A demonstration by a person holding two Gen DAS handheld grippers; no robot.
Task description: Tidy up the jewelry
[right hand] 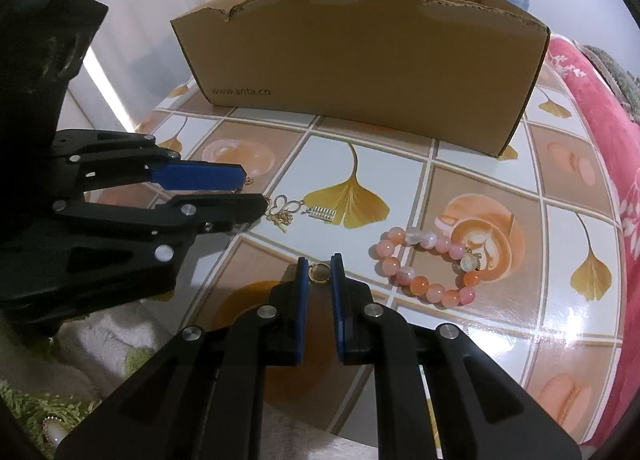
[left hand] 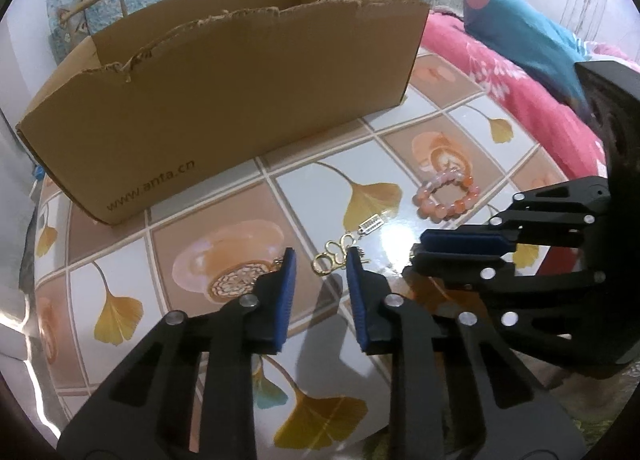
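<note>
Starting at the left, the left gripper [right hand: 256, 190] is low over the table [right hand: 500, 340] with its jaws spread, tips either side of the gold chain piece [right hand: 286, 209]; nothing pinched yet, just bracketing it; that chain has a little silver bar charm [right hand: 323, 215] trailing off its right end. Middle of the right wrist view, the right gripper [right hand: 319, 274] has a small gold ring [right hand: 319, 273] sitting between its narrowed pads [right hand: 303, 284]; looks held, though I can't swear both pads touch it. Further right, the pink bead bracelet [right hand: 430, 266] lies flat on the tiles, well apart from both tools. Behind everything stands the cardboard box [right hand: 360, 76], open top with a torn rim; presumably where it all goes.

What I'd worry about: the chain is thin and flat, so the left pads could close over it and miss, or snag one loop and drag the charm; the ring is tiny and round, so it could pop out mid-carry.
</note>
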